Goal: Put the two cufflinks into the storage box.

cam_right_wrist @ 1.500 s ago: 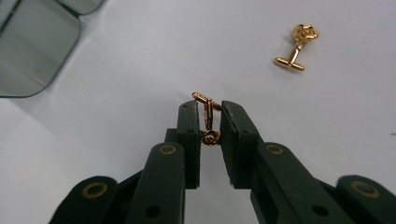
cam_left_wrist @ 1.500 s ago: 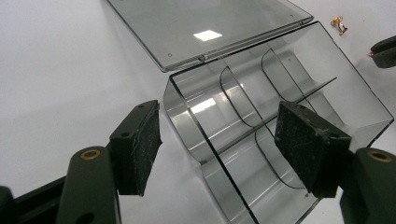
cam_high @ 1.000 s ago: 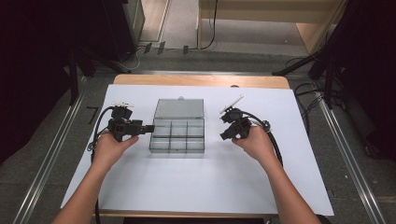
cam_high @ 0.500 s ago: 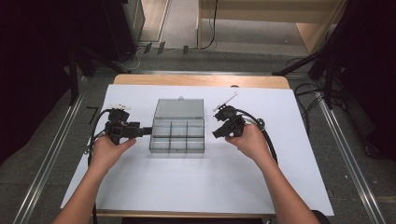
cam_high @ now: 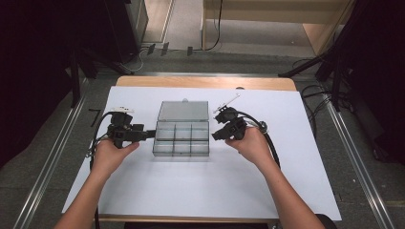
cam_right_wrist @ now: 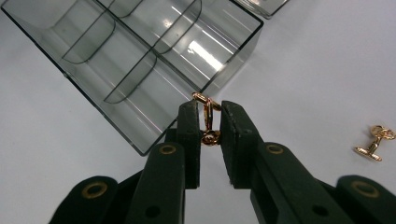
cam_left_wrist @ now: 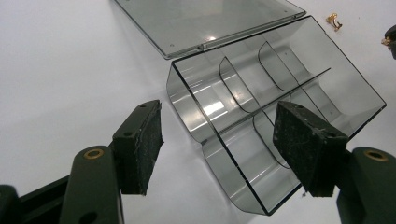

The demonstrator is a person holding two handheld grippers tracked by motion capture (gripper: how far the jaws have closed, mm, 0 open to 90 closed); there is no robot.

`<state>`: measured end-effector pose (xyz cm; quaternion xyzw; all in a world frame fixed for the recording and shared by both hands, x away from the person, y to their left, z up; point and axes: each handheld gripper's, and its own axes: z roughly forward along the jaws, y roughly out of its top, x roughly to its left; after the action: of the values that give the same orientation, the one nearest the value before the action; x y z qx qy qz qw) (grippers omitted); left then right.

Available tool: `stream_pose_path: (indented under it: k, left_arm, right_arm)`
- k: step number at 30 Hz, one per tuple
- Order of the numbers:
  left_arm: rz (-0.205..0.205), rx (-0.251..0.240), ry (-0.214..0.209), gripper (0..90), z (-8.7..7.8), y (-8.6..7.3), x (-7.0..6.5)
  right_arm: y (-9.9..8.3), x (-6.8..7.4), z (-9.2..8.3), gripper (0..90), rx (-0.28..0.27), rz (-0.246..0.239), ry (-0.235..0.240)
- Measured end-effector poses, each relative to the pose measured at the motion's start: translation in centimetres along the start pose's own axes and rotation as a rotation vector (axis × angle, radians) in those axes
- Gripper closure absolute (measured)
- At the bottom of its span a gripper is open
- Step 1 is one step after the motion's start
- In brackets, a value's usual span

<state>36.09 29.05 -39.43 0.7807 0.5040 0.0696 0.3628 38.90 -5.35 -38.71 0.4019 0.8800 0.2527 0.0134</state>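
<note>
My right tool (cam_right_wrist: 210, 119) is clamping a small gold cufflink (cam_right_wrist: 208, 116) between its pads, right at the near corner of the clear smoky plastic compartment box (cam_right_wrist: 140, 51). The cufflink is sitting upright in the grip, its top end poking out just past the tips, close beside the box wall; I can't tell if it's touching.

Versus a second ago: my right tool (cam_high: 224, 125) has been moving left across the bench, from well off the box's right side to just beside its right edge. My right hand (cam_high: 253, 145) has been following in with it.

My left tool (cam_left_wrist: 219, 144) is sitting with its pads wide apart, straddling the left end wall of the box without gripping it. In the high view my left tool (cam_high: 143, 134) is about where it was a second ago, tips at the box's left wall.

The box (cam_high: 182, 138) is staying put mid-bench on the white bench sheet (cam_high: 191, 191), its hinged lid (cam_high: 184, 110) lying open flat behind it. Compartments are looking empty.

A second gold cufflink (cam_right_wrist: 373, 144) is lying on the sheet to the right of my right tool, well apart from the box.
</note>
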Motion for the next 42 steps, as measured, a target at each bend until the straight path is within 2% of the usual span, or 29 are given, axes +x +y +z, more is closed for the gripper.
stream_pose_path:
  k: [12, 19, 31, 42]
  left_arm:
    - [-0.005, 0.004, 0.008, 34.1, 0.1, -0.1, 0.2]
    - [-0.004, 0.005, 0.009, 34.1, 0.1, -0.2, 0.3]
    - [-0.004, 0.005, 0.008, 34.1, 0.2, -0.2, 0.3]
    - [-0.004, 0.01, 0.009, 34.1, 0.2, -0.3, 0.4]
  right_arm:
    - [0.6, 1.1, 0.1, 80.1, -0.024, -0.016, 0.021]
    - [0.8, 2.3, 0.7, 80.2, -0.033, -0.041, 0.03]
    - [1.1, 3.7, 2.4, 80.1, -0.005, -0.076, 0.031]
    - [1.3, 4.3, 4.0, 80.1, 0.026, -0.086, 0.022]
